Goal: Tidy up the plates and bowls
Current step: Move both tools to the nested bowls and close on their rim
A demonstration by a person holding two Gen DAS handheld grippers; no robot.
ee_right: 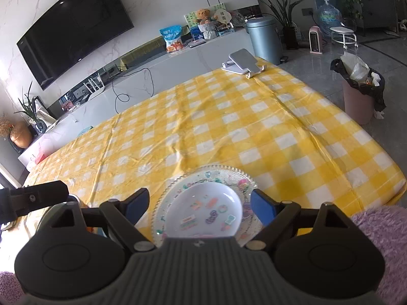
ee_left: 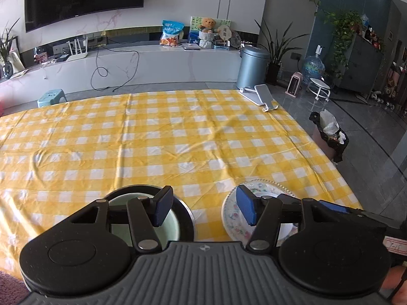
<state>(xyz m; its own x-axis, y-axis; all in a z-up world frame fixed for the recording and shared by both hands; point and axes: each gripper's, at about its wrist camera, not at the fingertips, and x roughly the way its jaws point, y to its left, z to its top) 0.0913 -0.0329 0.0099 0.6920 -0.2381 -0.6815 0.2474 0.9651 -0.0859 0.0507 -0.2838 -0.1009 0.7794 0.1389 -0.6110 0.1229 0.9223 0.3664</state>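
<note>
Right wrist view shows the right gripper [ee_right: 199, 207] with its jaws spread wide and gripping nothing, hanging above a white sticker-patterned plate [ee_right: 207, 212] that sits nested in a clear beaded-rim glass plate [ee_right: 244, 178] at the near edge of the table [ee_right: 229, 117]. Left wrist view has the left gripper [ee_left: 204, 209] with jaws also parted and empty; under its left finger is a pale green bowl [ee_left: 122, 198] sitting inside a dark round dish [ee_left: 187, 212], just left of the plate stack, which lies near the table's right side.

All these pieces look rigid, smooth and breakable, and the glass plate probably the heaviest. A glazed surface will likely slip between flat pads, so the safest hold is on a rim, one pad above and one below the lip. The bowl's upright wall offers a firmer pinch than the shallow plates do.
</note>
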